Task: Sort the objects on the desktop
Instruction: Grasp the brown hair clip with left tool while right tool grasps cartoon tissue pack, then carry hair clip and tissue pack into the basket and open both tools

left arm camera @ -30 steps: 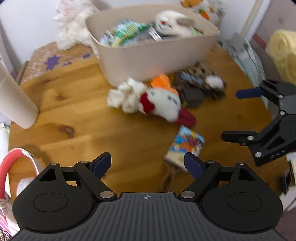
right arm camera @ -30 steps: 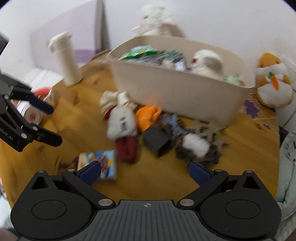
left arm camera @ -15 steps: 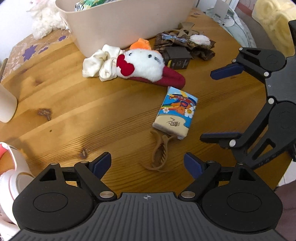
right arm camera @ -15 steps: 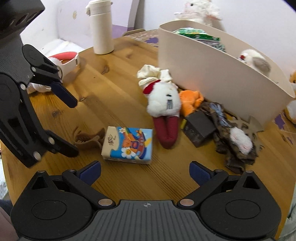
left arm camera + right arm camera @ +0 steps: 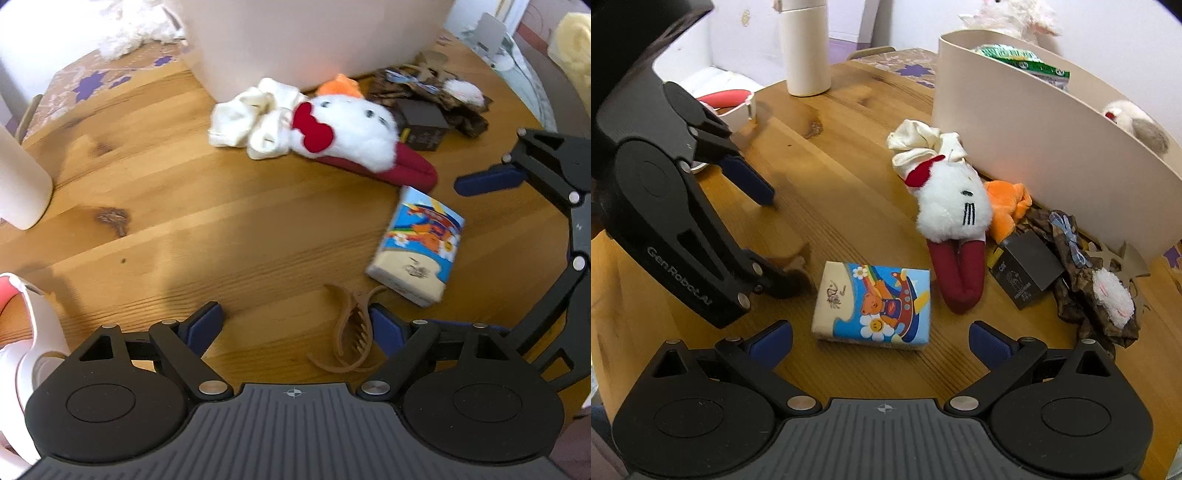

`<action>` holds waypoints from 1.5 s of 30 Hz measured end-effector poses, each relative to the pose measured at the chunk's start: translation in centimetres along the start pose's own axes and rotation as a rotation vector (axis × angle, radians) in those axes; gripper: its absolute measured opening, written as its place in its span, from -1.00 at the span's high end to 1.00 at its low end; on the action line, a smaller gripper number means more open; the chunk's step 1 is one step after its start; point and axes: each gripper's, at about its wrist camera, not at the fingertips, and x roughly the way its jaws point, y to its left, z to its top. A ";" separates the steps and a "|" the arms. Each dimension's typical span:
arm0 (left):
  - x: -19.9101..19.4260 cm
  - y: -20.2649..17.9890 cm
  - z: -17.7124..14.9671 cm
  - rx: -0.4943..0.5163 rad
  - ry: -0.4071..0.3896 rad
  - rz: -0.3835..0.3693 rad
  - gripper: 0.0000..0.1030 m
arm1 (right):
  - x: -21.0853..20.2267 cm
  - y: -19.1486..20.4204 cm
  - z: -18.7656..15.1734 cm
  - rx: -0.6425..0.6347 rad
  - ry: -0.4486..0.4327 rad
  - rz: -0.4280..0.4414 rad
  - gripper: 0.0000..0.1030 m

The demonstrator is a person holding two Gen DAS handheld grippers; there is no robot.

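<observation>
A brown hair claw clip (image 5: 349,338) lies on the wooden table just inside the right finger of my open left gripper (image 5: 295,326). A cartoon-printed tissue pack (image 5: 417,245) lies beyond it and also shows in the right wrist view (image 5: 873,304), just ahead of my open right gripper (image 5: 881,341). A white plush with red legs (image 5: 955,218), an orange toy (image 5: 1008,203), a small black box (image 5: 1028,273) and a brown patterned cloth item (image 5: 1097,295) lie in front of the beige bin (image 5: 1034,140). The left gripper (image 5: 768,240) hides most of the clip in the right wrist view.
A white bottle (image 5: 807,48) stands at the table's far left. A white and red headset (image 5: 22,321) lies at the left edge. The right gripper (image 5: 498,218) shows at the right of the left wrist view. The bin holds snack bags (image 5: 1023,61) and a plush.
Both grippers have dropped lower and closer to the table. The left gripper has come up to the claw clip; the right one has closed in on the tissue pack.
</observation>
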 end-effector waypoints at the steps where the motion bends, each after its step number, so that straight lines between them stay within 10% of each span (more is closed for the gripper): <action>1: 0.0 0.2 0.1 -0.007 -0.002 0.004 -0.69 | 0.2 -0.1 0.1 0.013 0.002 -0.002 -1.00; 7: -0.3 0.8 0.2 -0.017 -0.014 0.025 -0.46 | 0.7 -1.1 0.3 0.065 0.002 0.014 -0.67; 16: -0.8 0.7 0.6 -0.024 -0.031 0.026 0.63 | 0.4 -1.6 0.5 0.068 -0.017 0.033 -0.17; 45: -9.0 -0.5 6.4 0.020 -0.272 0.024 0.64 | -9.2 -9.6 2.7 0.122 -0.253 -0.111 -0.17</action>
